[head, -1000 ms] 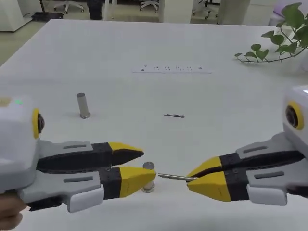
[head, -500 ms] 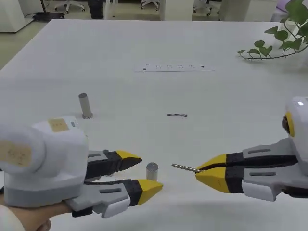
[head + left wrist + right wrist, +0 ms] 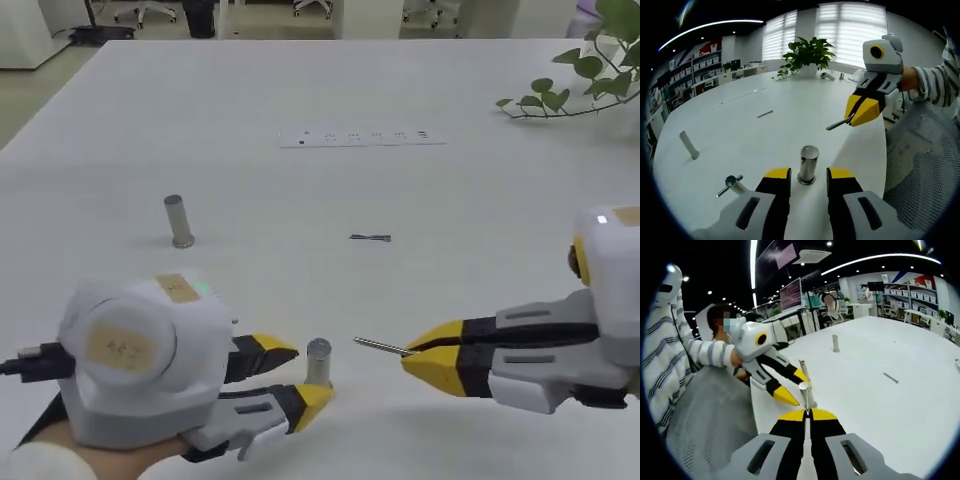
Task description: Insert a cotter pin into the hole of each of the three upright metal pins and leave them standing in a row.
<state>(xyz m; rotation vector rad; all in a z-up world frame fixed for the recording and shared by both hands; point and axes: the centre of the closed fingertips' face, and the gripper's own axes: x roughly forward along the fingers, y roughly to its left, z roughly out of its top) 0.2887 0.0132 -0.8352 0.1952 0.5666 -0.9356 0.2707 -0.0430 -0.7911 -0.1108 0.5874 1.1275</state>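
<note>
**Desk:** Where are your grippers?

**Operator:** My left gripper [image 3: 305, 372] sits low on the white table [image 3: 480, 180] with its jaws apart, one on each side of an upright metal pin [image 3: 808, 164]. In the left gripper view I see a gap between the pin and each yellow tip, so I'm bracketing it, not clamping it.

**Desk:** And the right?

**Operator:** My right gripper [image 3: 405, 355] is closed on a cotter pin [image 3: 378, 346], pinched at one end. The free end sticks out roughly level toward the top of the metal pin and stops just short of it.

**Desk:** Is it lined up with the hole?

**Operator:** I cannot tell; the hole is too small for me to make out.

**Desk:** What about the other parts?

**Operator:** A second metal pin [image 3: 178, 220] stands upright, well off to the far left. A loose cotter pin [image 3: 370, 237] lies flat near the middle of the table, beyond both grippers. Just beside my left jaw is a third metal pin [image 3: 736, 185] with a small looped piece across its top. It looks like a cotter pin through it, but the fisheye makes that hard to confirm.

**Desk:** Anything else?

**Operator:** There's a white power strip [image 3: 360, 138] farther back and a leafy plant [image 3: 590, 60] at the far right corner. The right gripper view shows a striped sleeve [image 3: 670, 355] behind my left gripper.
</note>
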